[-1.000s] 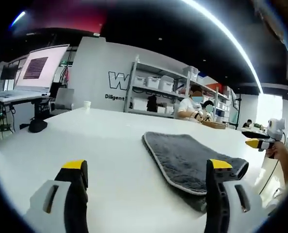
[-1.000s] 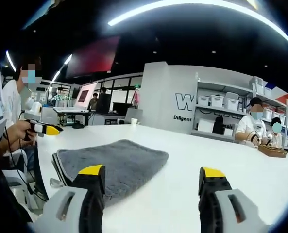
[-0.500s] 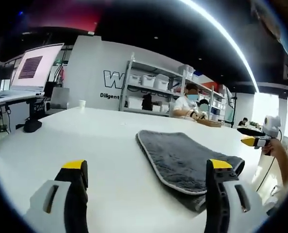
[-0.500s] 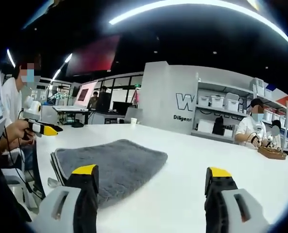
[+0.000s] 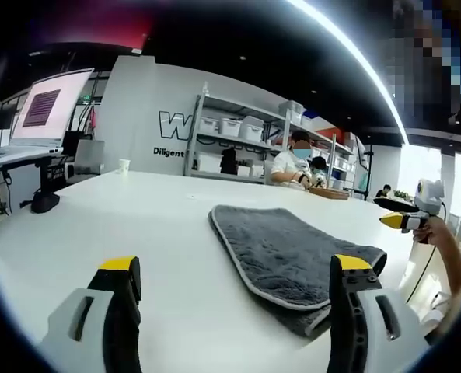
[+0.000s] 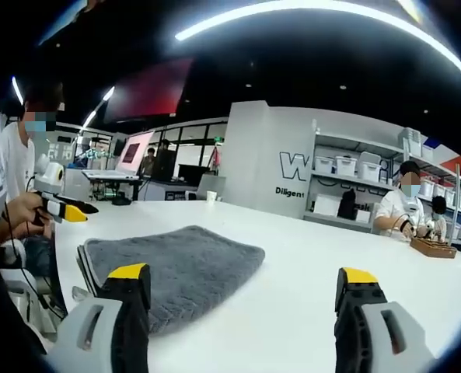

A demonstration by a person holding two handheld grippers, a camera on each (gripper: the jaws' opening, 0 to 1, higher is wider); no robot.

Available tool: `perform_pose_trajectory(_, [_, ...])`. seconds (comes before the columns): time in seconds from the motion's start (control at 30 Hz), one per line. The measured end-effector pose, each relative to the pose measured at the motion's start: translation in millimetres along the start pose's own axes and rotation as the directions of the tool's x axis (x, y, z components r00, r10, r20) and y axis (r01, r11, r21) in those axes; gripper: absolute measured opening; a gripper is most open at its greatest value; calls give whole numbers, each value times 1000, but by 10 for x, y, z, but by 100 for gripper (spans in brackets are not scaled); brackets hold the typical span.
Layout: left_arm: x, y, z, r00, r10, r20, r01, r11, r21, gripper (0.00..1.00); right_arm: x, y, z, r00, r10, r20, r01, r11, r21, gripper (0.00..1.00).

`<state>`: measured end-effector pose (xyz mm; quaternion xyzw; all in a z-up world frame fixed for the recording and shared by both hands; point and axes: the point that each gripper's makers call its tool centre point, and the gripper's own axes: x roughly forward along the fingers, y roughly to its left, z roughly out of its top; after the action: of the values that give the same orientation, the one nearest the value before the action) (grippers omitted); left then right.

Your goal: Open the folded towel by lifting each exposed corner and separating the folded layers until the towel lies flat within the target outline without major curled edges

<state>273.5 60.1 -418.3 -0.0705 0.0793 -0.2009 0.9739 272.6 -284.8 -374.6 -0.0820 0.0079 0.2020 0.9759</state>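
Over the last second the right tongs (image 6: 242, 284) have been spread wider, their yellow-tipped jaws now farther apart toward 7 and 5 o'clock, while the folded grey towel (image 6: 176, 264) is left lying unshifted on the white surface (image 6: 308, 256).

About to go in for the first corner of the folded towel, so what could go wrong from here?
1. The gray towel lies folded with its stacked layers close to the near edge of the white table; a careless pull may drag it off.
2. The layer edges sit tightly stacked, so a gripper could pinch several layers at once.
3. Both grippers, left and right, are open and apart from the towel.
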Motion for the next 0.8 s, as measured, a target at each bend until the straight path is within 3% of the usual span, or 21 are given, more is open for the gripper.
perform_pose_trajectory(0.67, [-2, -56, -102, 1000, -4, -19, 3, 999, -52, 99, 73, 117, -10, 998, 62, -12, -62, 998, -9, 96])
perform_pose_trajectory(0.8, [18, -171, -167, 999, -44, -29, 40, 992, -120, 90, 87, 156, 4, 997, 77, -9, -77, 997, -16, 94])
